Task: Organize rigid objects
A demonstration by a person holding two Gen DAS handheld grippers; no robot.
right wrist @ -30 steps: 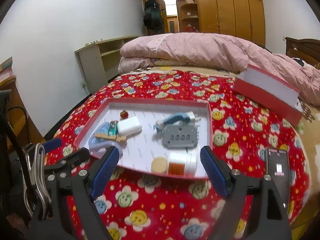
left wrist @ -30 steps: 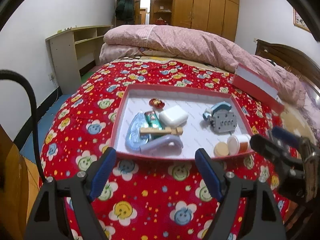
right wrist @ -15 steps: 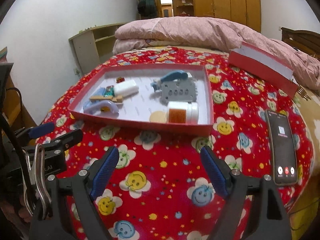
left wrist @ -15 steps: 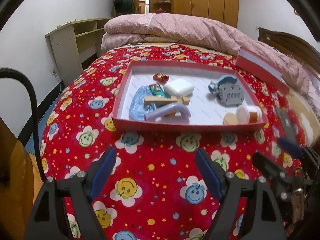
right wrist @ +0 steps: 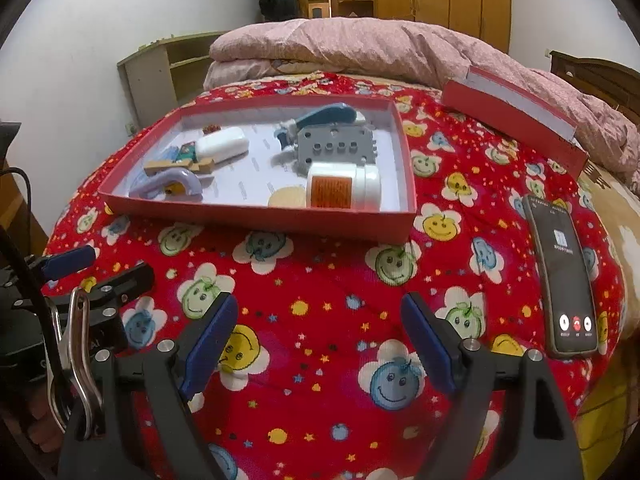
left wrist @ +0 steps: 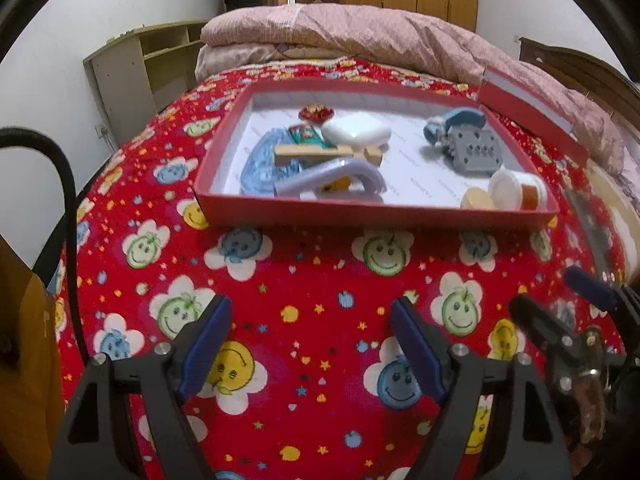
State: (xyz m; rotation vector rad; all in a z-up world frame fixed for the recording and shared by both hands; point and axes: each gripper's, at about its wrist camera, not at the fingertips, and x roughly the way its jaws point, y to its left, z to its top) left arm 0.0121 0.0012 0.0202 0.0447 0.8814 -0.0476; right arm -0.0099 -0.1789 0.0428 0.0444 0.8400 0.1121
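Spread over the bed, a red quilt carries the red tray, already filled at twelve o'clock; both left tool and right tool are held open, empty.

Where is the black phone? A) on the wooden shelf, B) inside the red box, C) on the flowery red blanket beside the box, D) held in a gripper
C: the phone lies flat on the blanket, outside the red box, to its right in the right wrist view; neither gripper touches it.
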